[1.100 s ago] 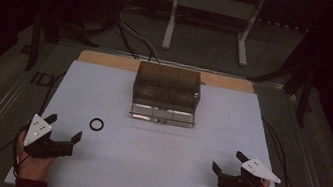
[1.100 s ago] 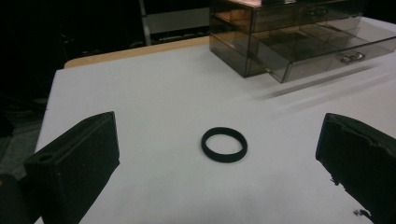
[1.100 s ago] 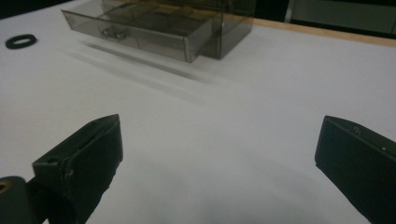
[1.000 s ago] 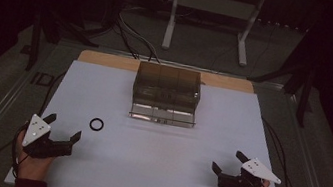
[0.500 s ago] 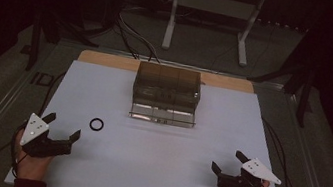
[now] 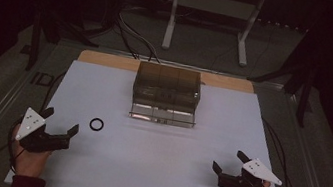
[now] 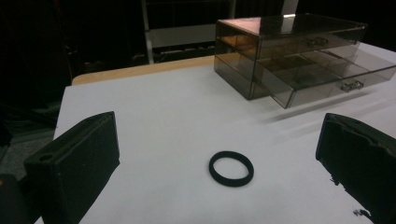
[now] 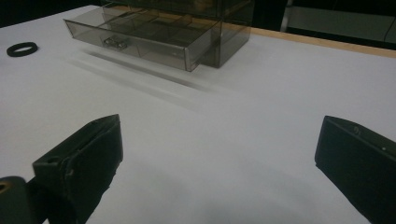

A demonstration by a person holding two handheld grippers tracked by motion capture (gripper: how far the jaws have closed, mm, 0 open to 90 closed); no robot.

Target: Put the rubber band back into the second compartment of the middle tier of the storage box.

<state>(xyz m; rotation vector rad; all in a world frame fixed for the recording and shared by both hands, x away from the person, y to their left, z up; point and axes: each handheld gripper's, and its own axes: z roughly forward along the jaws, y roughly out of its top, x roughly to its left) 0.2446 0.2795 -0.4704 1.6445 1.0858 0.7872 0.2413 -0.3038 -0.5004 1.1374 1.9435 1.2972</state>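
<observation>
A small black ring (image 6: 96, 124) lies flat on the white table (image 6: 151, 177), left of centre. In the left gripper view the ring (image 7: 231, 168) sits just ahead of my left gripper (image 7: 218, 123), between its wide-apart jaws and touching neither. From above, the left gripper (image 6: 61, 121) is open at the front left, a short way from the ring. My right gripper (image 6: 228, 160) is open at the front right with nothing in it (image 8: 222, 125). A smoky clear drawer box (image 6: 167, 86) stands at the back centre with its bottom drawer (image 6: 163, 115) pulled out.
The drawer box (image 7: 289, 51) shows two handles on its drawer fronts. From the right gripper the ring (image 8: 22, 48) lies far off beyond the open drawer (image 8: 140, 39). A wooden strip (image 6: 109, 60) edges the table's back. Cables (image 6: 135, 38) and a metal frame (image 6: 213, 10) lie on the floor beyond.
The left gripper has drifted slightly to the left. The ring, the box and the right gripper have not moved.
</observation>
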